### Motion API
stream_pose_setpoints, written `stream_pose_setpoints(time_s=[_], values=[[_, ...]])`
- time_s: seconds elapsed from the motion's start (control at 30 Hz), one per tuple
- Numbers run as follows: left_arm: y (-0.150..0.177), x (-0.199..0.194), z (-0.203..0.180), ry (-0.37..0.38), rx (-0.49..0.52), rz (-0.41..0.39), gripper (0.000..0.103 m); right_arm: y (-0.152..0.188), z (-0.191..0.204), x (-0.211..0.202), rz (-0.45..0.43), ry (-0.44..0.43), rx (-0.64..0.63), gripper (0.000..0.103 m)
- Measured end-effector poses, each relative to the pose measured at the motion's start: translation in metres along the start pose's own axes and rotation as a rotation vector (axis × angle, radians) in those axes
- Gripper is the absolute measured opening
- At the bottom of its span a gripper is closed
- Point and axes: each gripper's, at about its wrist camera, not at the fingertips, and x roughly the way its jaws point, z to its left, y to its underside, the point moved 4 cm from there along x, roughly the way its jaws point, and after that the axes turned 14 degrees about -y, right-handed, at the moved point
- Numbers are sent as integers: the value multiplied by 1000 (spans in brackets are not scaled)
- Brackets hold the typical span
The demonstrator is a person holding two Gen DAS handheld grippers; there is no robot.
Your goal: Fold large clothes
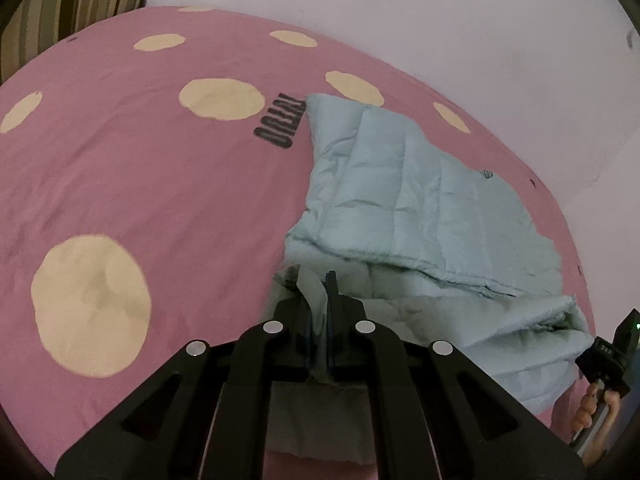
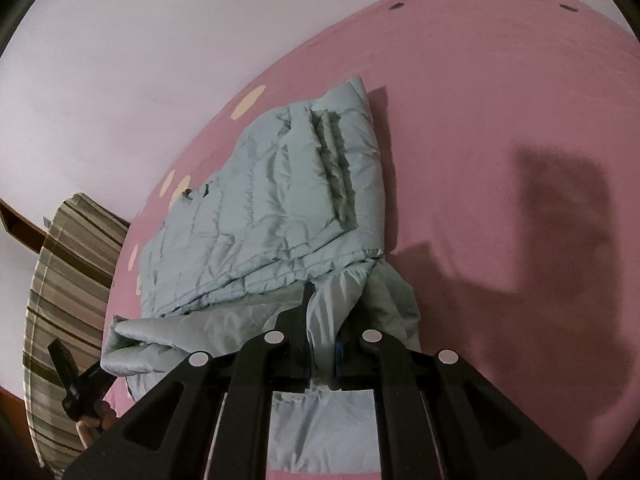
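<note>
A pale blue quilted jacket (image 1: 420, 188) lies partly folded on the pink bedspread (image 1: 160, 184), its near edge lifted. My left gripper (image 1: 318, 284) is shut on the jacket's near left corner, with cloth pinched between its fingers. In the right wrist view the same jacket (image 2: 272, 208) spreads away from me, and my right gripper (image 2: 324, 292) is shut on its near right corner, the fabric bunched up between the fingers. The right gripper's body, held by a hand, shows at the lower right edge of the left wrist view (image 1: 616, 352); the left gripper's body shows at lower left in the right wrist view (image 2: 76, 380).
The bedspread has large cream dots (image 1: 92, 304) and dark lettering (image 1: 280, 122). A white wall (image 1: 440, 20) runs along the far side of the bed. A striped pillow (image 2: 68, 300) lies at the head. Dark shadows (image 2: 560, 248) fall on the pink cloth to the right.
</note>
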Motion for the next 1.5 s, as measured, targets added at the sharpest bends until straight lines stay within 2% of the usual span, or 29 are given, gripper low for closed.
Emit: stream_pose_setpoints(time_s=[0.07, 0.1, 0.13, 0.17, 0.2, 0.23, 0.3, 0.47, 0.6, 0.7, 0.73, 0.77, 0.9, 0.97, 1.0, 1.03, 1.07, 1.1, 1.13, 1.17, 1.2, 1.23, 1.37, 1.5], values=[[-3, -3, -2, 7, 9, -14, 17, -4, -2, -1, -5, -12, 16, 11], [-6, -4, -3, 11, 10, -19, 28, -6, -2, -3, -10, -20, 22, 17], [-9, -7, -2, 20, 2, -23, 44, -7, -3, -6, -17, -27, 24, 26], [-11, -10, -2, 36, -13, -30, 50, -9, -2, -11, -32, -37, 25, 31], [-15, -15, 1, 53, -37, -45, 59, -11, -1, -15, -46, -44, 24, 40], [-18, -18, 1, 53, -49, -57, 62, -14, 1, -22, -68, -49, 18, 46], [-26, -25, 2, 66, -66, -82, 64, -18, 2, -32, -93, -45, 7, 50], [-28, -31, 14, 57, -55, -110, 66, -20, 3, -49, -93, -47, -40, 50], [-17, -25, 28, 44, -32, -107, 66, -16, -3, -52, -55, -40, -80, 50], [-12, -22, 32, 71, -13, -106, 66, -13, -6, -45, -18, -42, -103, 53], [-10, -20, 30, 88, 12, -102, 66, -13, -6, -43, -12, -42, -109, 60], [-10, -19, 28, 96, 29, -101, 66, -13, -5, -40, -4, -42, -122, 62], [-8, -5, 7, 124, 151, -71, 66, -16, 0, -25, 28, -38, -169, 64], [-8, 4, -1, 138, 188, -53, 66, -19, 0, -16, 40, -33, -180, 63], [-8, 7, -3, 140, 198, -48, 61, -20, 0, -13, 46, -31, -185, 63], [-8, 12, -6, 135, 214, -44, 51, -21, -1, -10, 52, -25, -193, 63], [-7, 15, -8, 131, 225, -37, 48, -20, -1, -7, 57, -21, -201, 63], [-7, 18, -10, 131, 233, -29, 42, -20, -2, -4, 67, -13, -211, 60], [-7, 22, -11, 136, 240, -21, 35, -20, -4, -1, 72, 2, -221, 50], [-7, 23, -12, 138, 245, -17, 32, -19, -6, 1, 83, 9, -225, 45], [-7, 24, -13, 141, 255, -17, 24, -19, -7, 5, 95, 13, -226, 33], [-7, 24, -14, 145, 261, -17, 17, -18, -8, 7, 107, 13, -227, 26], [-6, 17, -21, 128, 309, -46, 8, -14, -3, 5, 93, 34, -268, 12], [-8, 2, -23, 115, 301, -96, 6, -7, 13, -9, 49, 69, -334, 7]])
